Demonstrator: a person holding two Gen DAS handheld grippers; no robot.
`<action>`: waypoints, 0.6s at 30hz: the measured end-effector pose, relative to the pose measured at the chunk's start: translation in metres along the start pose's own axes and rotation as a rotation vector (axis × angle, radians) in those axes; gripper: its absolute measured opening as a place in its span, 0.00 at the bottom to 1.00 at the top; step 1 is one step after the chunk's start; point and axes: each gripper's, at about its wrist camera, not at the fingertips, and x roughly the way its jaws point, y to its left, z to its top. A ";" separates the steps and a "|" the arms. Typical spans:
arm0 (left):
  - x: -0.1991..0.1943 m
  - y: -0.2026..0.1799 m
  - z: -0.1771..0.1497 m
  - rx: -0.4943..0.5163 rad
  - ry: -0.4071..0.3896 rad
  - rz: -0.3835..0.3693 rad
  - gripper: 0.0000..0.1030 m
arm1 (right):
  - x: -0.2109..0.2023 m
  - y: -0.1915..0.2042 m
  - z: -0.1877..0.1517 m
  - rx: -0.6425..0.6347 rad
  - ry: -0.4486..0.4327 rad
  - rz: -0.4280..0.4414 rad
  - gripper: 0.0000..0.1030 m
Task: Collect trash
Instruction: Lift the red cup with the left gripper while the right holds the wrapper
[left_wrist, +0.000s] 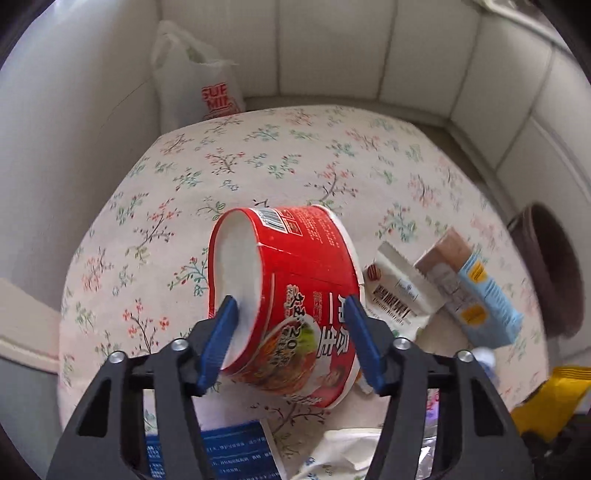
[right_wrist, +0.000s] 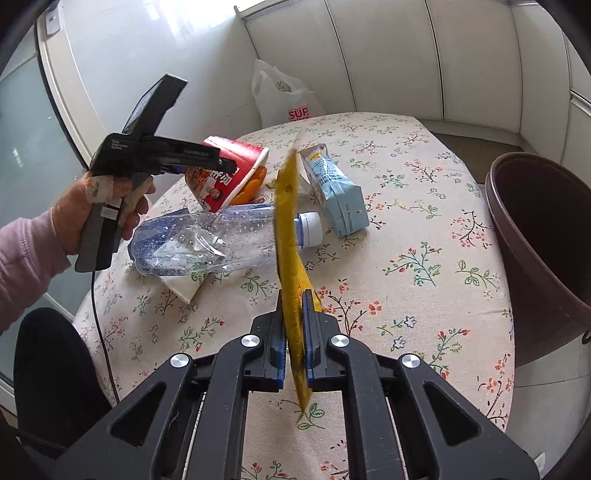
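Note:
A red instant-noodle bowl (left_wrist: 295, 280) lies on its side between the blue pads of my left gripper (left_wrist: 291, 306). One pad presses its white base and the other its wall near the rim. In the right wrist view the same bowl (right_wrist: 229, 173) hangs tilted over the table, in the left gripper held by a person's hand (right_wrist: 81, 206). My right gripper (right_wrist: 294, 306) is shut on a flat yellow wrapper (right_wrist: 290, 229) that stands on edge above the table. The brown bin (right_wrist: 535, 229) stands at the table's right edge.
On the flowered tablecloth (right_wrist: 406, 206) lie a crushed clear bottle (right_wrist: 207, 240), a light blue carton (right_wrist: 340, 195), a white barcoded wrapper (left_wrist: 399, 291), crumpled paper and a blue leaflet (left_wrist: 221, 454). A white plastic bag (right_wrist: 284, 96) stands behind the table against the wall.

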 end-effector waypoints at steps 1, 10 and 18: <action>-0.003 0.001 -0.001 -0.021 -0.008 -0.007 0.51 | 0.000 0.001 0.000 -0.006 -0.002 0.001 0.08; -0.036 0.009 -0.020 -0.112 -0.082 -0.047 0.28 | -0.008 0.004 0.001 -0.009 -0.026 0.015 0.08; -0.050 0.011 -0.024 -0.135 -0.086 -0.070 0.11 | -0.012 0.004 0.002 0.000 -0.038 0.022 0.08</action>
